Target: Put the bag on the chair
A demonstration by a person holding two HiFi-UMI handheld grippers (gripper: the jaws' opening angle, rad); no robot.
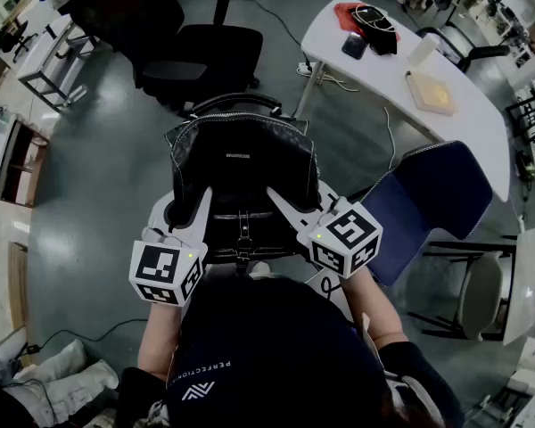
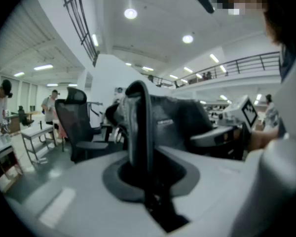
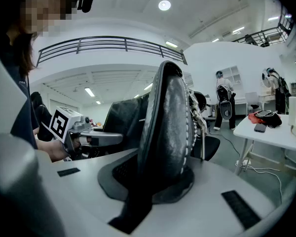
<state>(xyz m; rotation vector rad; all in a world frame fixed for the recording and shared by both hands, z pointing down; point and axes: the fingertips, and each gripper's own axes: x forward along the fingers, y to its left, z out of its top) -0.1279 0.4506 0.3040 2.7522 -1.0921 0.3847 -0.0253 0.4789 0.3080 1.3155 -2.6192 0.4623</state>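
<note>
Left gripper (image 1: 196, 208) and right gripper (image 1: 281, 205) each clamped the bag (image 1: 241, 159); only the head view showed the blue chair (image 1: 428, 194).

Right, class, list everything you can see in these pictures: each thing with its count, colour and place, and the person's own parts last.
bag: one, black, centre, between the two grippers
office chair: one, black, beyond the bag
blue chair: one, dark blue, right of the bag
table: one, white, upper right
phone: one, dark, on the table
flat tan thing: one, on the table, cannot tell what it is
left gripper: one, white, shut on the bag's left side
right gripper: one, white, shut on the bag's right side
</note>
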